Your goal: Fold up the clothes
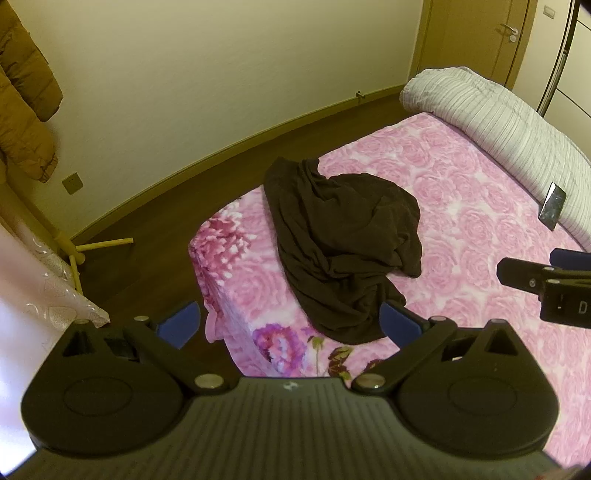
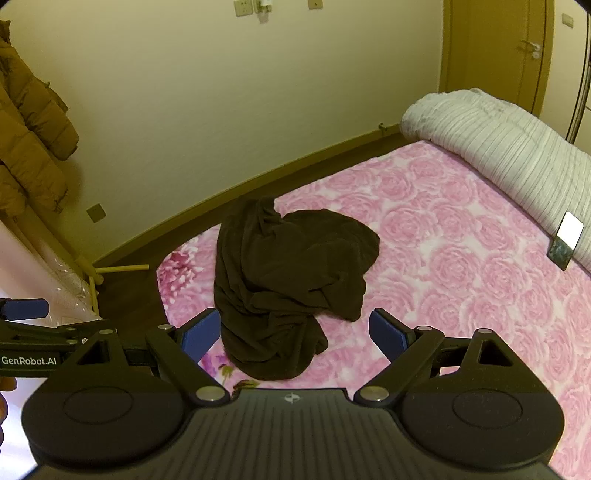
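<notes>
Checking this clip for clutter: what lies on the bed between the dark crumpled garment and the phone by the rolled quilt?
Nothing: between the dark garment and the phone there is only bare pink rose bedspread, seen in both wrist views.

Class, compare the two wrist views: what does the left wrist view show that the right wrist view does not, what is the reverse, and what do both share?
Only the left wrist view shows the right gripper's fingertip from outside, at its right edge.

Only the right wrist view shows the wall sockets at the top and the left gripper's "GenRobot.AI" label.

Both show the crumpled dark garment on the pink floral bed, the rolled striped quilt, the phone leaning on it, the brown coat, the door, and open jaws with nothing held.
</notes>
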The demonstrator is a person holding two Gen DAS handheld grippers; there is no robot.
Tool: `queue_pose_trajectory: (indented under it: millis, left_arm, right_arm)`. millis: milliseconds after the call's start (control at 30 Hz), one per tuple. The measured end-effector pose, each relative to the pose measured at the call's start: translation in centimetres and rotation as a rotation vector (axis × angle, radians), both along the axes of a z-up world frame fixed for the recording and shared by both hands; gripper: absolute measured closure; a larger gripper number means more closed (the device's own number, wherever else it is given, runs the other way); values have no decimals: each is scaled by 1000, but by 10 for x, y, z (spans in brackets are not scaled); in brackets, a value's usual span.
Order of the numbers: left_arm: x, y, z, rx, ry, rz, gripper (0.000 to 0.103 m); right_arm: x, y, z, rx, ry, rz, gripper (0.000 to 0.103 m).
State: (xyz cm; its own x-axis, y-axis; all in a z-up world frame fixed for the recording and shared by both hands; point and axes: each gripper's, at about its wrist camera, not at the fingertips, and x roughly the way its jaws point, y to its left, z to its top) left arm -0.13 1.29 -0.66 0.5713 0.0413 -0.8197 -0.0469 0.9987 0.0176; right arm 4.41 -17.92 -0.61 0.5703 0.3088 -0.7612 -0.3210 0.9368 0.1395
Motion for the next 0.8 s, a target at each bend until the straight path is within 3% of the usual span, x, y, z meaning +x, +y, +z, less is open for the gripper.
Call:
queue_pose_trajectory:
  millis: [800]
  left_arm:
    - [7, -11, -4, 1, 17, -4, 1]
  right_arm:
    - [15, -8, -4, 4, 25, 0, 14]
